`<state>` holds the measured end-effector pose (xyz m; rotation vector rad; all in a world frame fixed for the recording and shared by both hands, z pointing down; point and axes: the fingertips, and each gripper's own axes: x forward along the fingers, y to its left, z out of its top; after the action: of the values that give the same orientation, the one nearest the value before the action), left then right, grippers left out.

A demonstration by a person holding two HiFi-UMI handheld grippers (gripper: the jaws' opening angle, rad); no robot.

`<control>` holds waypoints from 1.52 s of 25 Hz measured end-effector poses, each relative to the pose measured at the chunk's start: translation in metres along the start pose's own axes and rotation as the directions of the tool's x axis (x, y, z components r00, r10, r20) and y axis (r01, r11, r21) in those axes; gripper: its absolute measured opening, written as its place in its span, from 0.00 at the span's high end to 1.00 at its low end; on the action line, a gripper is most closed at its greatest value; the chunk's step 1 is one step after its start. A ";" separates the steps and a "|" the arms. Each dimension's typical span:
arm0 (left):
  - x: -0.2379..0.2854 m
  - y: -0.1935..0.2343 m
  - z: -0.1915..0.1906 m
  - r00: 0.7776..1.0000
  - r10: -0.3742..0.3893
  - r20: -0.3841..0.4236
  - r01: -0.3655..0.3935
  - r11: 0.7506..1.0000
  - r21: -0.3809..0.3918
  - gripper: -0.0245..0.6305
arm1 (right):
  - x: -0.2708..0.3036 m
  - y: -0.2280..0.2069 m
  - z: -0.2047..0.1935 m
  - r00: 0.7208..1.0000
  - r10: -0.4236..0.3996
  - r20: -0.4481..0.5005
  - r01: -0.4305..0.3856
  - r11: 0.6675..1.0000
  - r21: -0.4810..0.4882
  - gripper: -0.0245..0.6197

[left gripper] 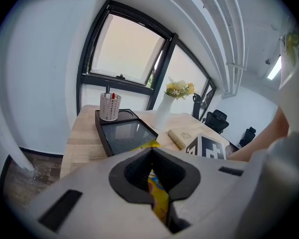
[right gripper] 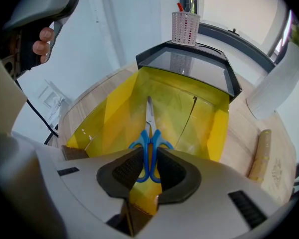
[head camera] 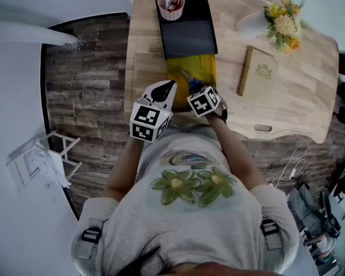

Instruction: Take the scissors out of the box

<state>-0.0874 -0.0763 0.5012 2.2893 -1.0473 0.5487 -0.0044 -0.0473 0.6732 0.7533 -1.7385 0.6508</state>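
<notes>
Blue-handled scissors [right gripper: 149, 114] lie lengthways in an open yellow box [right gripper: 109, 118] on the wooden table, blades pointing away from me. My right gripper [right gripper: 149, 149] points steeply down into the box, and its pads sit against both sides of the blue handles. In the head view the scissors [head camera: 187, 77] show as a thin blue sliver in the box [head camera: 202, 66], just ahead of the right gripper [head camera: 199, 91]. My left gripper [head camera: 170, 86] hovers by the box's left edge with nothing in it. Its fingertips [left gripper: 150, 151] meet, so it is shut.
A black tray [head camera: 187, 36] lies just beyond the box, with a white pen cup [head camera: 171, 7] on its far corner. A vase of flowers [head camera: 283, 17] and a tan book [head camera: 260, 73] are to the right. The table's near edge is by my body.
</notes>
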 end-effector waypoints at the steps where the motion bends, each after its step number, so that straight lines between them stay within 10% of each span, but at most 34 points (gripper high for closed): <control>1: -0.001 0.000 0.001 1.000 0.003 0.003 -0.003 1.000 0.002 0.95 | -0.002 -0.001 0.001 1.000 -0.001 0.008 0.001 1.000 0.003 0.83; 38: -0.020 -0.018 0.005 0.997 0.066 0.047 -0.068 0.997 0.038 0.95 | -0.103 0.006 0.024 0.944 0.084 0.319 -0.083 0.996 -0.018 0.83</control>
<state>-0.0850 -0.0584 0.4801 2.3174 -1.1484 0.5511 -0.0011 -0.0436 0.5677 0.8198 -2.0773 0.6062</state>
